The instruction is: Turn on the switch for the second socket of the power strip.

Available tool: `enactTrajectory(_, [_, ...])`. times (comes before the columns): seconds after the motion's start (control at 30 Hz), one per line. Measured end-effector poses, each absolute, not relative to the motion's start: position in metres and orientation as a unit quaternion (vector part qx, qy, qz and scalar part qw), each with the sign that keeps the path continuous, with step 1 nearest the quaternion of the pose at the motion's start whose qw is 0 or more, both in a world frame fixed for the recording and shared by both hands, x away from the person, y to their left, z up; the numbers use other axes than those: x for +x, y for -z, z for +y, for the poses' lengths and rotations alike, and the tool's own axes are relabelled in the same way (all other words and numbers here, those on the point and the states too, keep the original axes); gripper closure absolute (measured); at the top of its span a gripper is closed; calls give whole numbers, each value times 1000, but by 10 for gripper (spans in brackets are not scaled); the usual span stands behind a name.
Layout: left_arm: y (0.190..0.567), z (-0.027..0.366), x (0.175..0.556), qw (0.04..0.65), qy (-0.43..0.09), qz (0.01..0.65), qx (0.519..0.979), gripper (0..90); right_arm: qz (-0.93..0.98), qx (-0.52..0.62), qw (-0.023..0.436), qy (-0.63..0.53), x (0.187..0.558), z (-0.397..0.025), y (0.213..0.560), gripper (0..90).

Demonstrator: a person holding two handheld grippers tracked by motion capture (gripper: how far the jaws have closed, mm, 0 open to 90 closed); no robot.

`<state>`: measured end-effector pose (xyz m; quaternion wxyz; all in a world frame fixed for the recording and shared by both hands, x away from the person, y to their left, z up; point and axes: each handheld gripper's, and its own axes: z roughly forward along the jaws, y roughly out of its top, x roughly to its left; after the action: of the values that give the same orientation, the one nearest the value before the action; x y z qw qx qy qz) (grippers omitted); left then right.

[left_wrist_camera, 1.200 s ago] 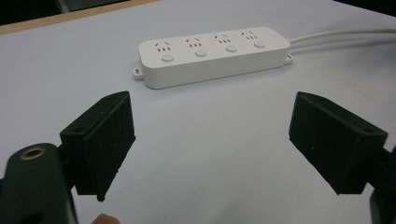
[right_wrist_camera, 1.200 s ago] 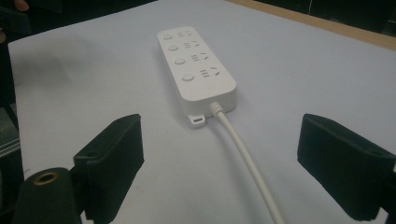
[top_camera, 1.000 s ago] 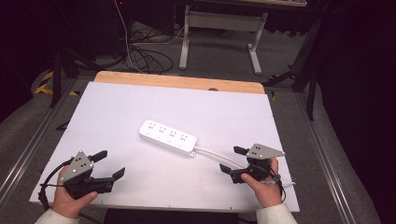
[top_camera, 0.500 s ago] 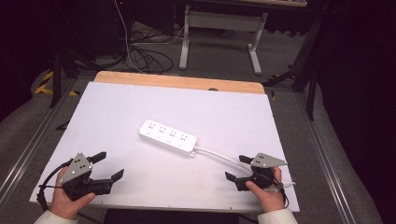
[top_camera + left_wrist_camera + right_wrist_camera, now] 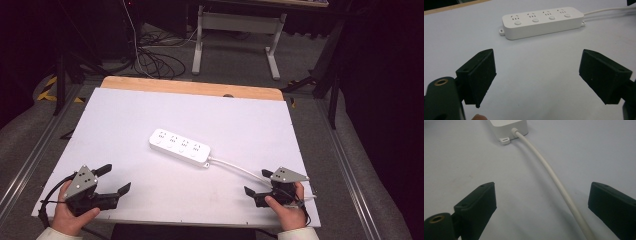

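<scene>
A white power strip (image 5: pixel 179 146) with several sockets lies slanted in the middle of the white table top (image 5: pixel 115 115). Its white cable (image 5: pixel 235 167) runs from its right end toward the near right corner. My left gripper (image 5: pixel 115 178) rests at the near left, open and holding nothing. In the left gripper view the power strip (image 5: pixel 542 22) lies well beyond the open left gripper (image 5: pixel 536 75). My right gripper (image 5: pixel 257 182) stands open at the near right. In the right gripper view the cable (image 5: pixel 549 170) passes between the spread jaws of the right gripper (image 5: pixel 541 202), untouched, and leads back to the strip's end (image 5: pixel 509 127).
A bare wooden strip (image 5: pixel 190 87) borders the table's far edge. Beyond it on the floor lie black cables (image 5: pixel 150 55) and a grey desk frame (image 5: pixel 240 30). Metal rails run along both sides of the table.
My right gripper has drawn back toward the near edge along the cable, still open. The left gripper has hardly moved.
</scene>
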<state>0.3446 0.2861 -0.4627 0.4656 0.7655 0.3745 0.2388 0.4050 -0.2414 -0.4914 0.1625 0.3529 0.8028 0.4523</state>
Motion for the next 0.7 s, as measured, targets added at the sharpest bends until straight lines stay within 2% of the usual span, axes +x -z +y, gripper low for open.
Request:
enactTrajectory(0.33, [461, 286, 345, 469, -245, 374, 762, 148, 797, 337, 187, -465, 403, -244, 487, 105])
enactTrajectory(0.7, [461, 287, 344, 470, -243, 376, 760, 131, 798, 335, 189, -463, 403, -243, 487, 115])
